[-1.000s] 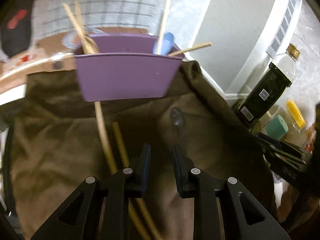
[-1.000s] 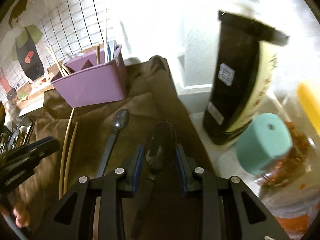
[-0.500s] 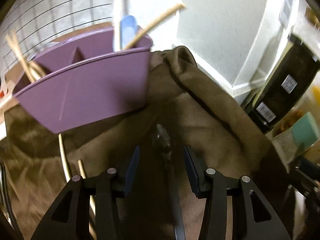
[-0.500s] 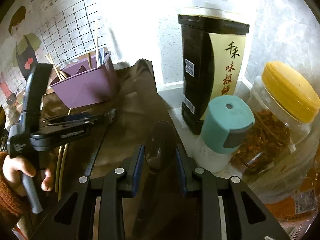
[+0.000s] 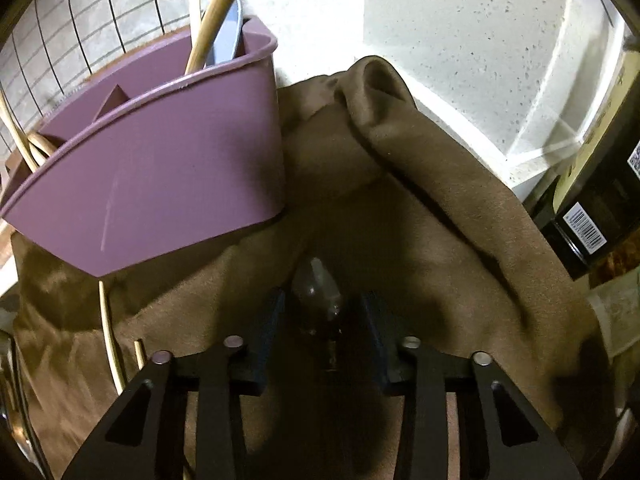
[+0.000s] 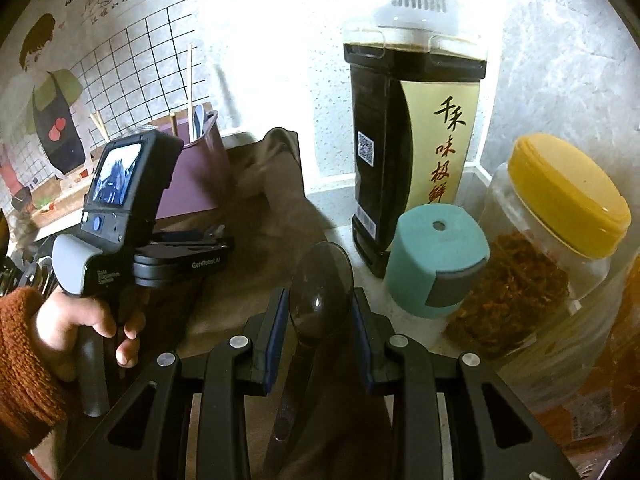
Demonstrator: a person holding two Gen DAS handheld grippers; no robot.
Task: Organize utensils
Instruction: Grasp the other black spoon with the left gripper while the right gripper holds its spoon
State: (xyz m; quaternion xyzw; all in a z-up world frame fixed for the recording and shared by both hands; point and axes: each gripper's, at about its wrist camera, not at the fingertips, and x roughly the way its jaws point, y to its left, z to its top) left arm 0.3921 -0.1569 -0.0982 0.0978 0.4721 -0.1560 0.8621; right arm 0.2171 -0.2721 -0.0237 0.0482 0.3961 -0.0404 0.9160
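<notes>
A purple utensil caddy [image 5: 160,176] stands on a brown cloth [image 5: 440,240] and holds chopsticks [image 5: 212,20] and a blue utensil. My left gripper [image 5: 322,312] is open, low over the cloth, its fingers either side of a dark spoon [image 5: 318,292] lying there. My right gripper [image 6: 320,312] is shut on a second dark spoon [image 6: 322,288], bowl forward, held above the cloth. The caddy also shows in the right wrist view [image 6: 196,176], behind the left gripper's body [image 6: 132,216].
A dark soy sauce bottle [image 6: 412,140], a teal-capped shaker [image 6: 436,260] and a yellow-lidded jar [image 6: 552,240] stand at the right on the white counter. Loose chopsticks [image 5: 108,344] lie on the cloth left of my left gripper. A wire grid [image 5: 80,20] backs the caddy.
My left gripper has moved forward and right, opened wider and come down around the spoon on the cloth. My right gripper has drawn back and turned right with its spoon.
</notes>
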